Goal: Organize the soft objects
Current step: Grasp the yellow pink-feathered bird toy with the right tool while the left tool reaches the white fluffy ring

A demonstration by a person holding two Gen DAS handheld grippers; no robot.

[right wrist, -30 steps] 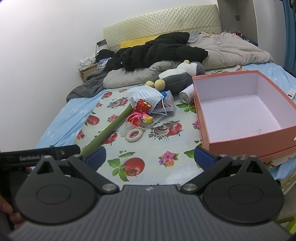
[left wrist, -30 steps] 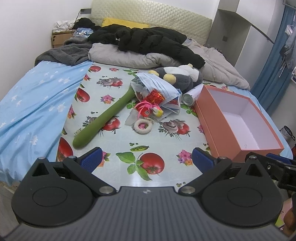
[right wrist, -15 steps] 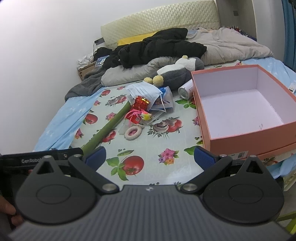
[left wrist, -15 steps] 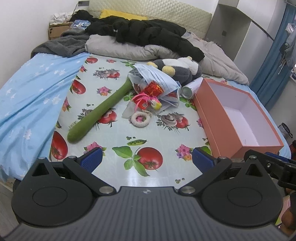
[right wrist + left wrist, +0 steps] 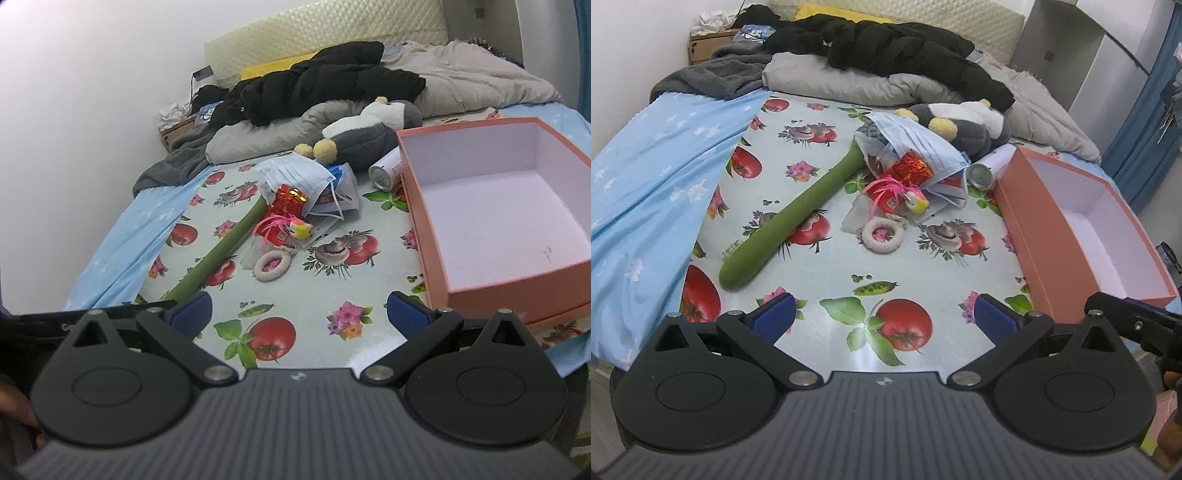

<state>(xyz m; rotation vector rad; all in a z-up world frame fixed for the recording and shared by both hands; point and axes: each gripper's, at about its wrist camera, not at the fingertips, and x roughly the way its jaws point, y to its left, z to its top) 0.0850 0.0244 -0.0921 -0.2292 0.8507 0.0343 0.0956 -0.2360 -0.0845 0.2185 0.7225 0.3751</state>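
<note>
A pile of soft things lies mid-bed on a fruit-print cloth: a long green plush stem (image 5: 798,218) (image 5: 221,251), a white fuzzy ring (image 5: 882,236) (image 5: 271,264), a red and pink trinket (image 5: 894,192) (image 5: 282,223), blue face masks (image 5: 916,142) (image 5: 299,175) and a grey and white plush penguin (image 5: 964,122) (image 5: 365,134). An empty pink box (image 5: 1082,229) (image 5: 495,218) stands to the right. My left gripper (image 5: 882,319) hovers open over the cloth's near edge, empty. My right gripper (image 5: 299,312) is open too, beside the box's near corner.
A metal can (image 5: 984,171) (image 5: 384,173) lies against the box's far corner. A black jacket (image 5: 886,44), grey duvet (image 5: 871,85) and dark blanket (image 5: 713,77) crowd the head of the bed. A light-blue sheet (image 5: 642,184) covers the left side. Blue curtains (image 5: 1145,122) hang right.
Both grippers have moved forward and a bit higher over the bed, so the pile and box look nearer. The jaws stayed open. Nothing on the bed moved.
</note>
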